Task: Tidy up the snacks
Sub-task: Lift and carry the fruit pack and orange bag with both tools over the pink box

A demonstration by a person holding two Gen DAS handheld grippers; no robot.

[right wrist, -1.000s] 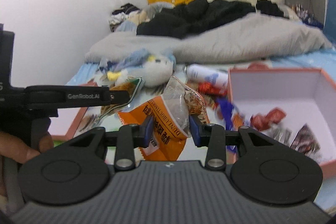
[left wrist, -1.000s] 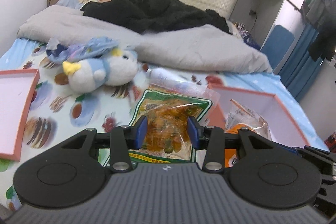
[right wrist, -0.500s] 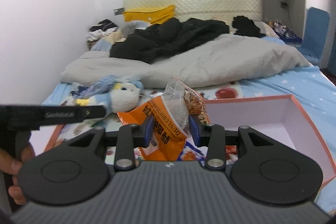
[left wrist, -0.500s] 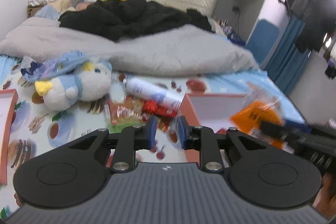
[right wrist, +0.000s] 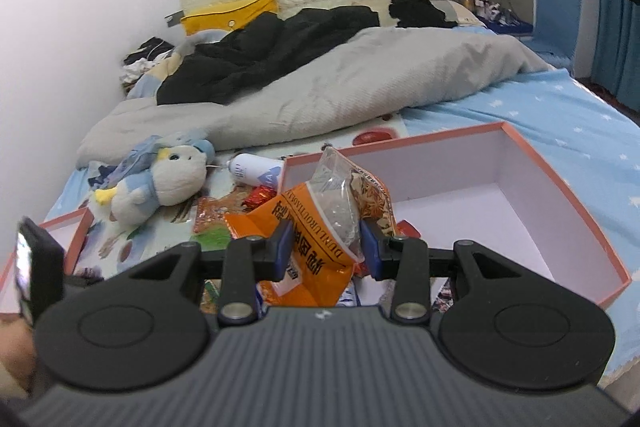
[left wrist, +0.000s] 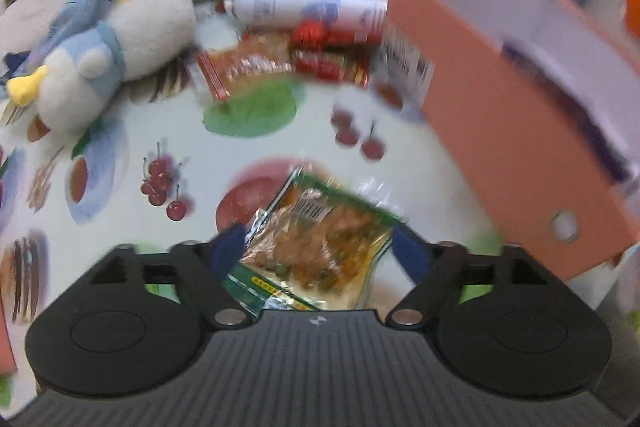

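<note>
My left gripper (left wrist: 318, 251) hangs over a green-edged clear snack packet (left wrist: 316, 251) of orange-brown pieces, which lies on the fruit-printed bed sheet (left wrist: 132, 131). Its jaws are spreading, the blue pads (left wrist: 228, 249) stand clear on either side of the packet, and I see no pad pressing on it; the view is blurred, so finer contact I cannot judge.

My right gripper (right wrist: 326, 245) pinches an orange crinkled snack bag with a clear window (right wrist: 320, 223), pads pressed into both sides, the bag raised in front of the open orange cardboard box with a white inside (right wrist: 552, 187). Its floor shows a few small wrappers near the gripper.

On the sheet beyond the green packet, more snacks lie together: a clear-and-red flat packet (left wrist: 248, 63) and red foil-wrapped pieces (left wrist: 328, 47), just beside the box's near corner. Behind them rests a white cylindrical bottle (left wrist: 304, 7) on its side. To the left lies a white and pale-blue plush bird with a yellow beak (left wrist: 112, 47). A grey quilt (right wrist: 340, 87) and black clothing (right wrist: 260, 55) cover the bed's far half.
</note>
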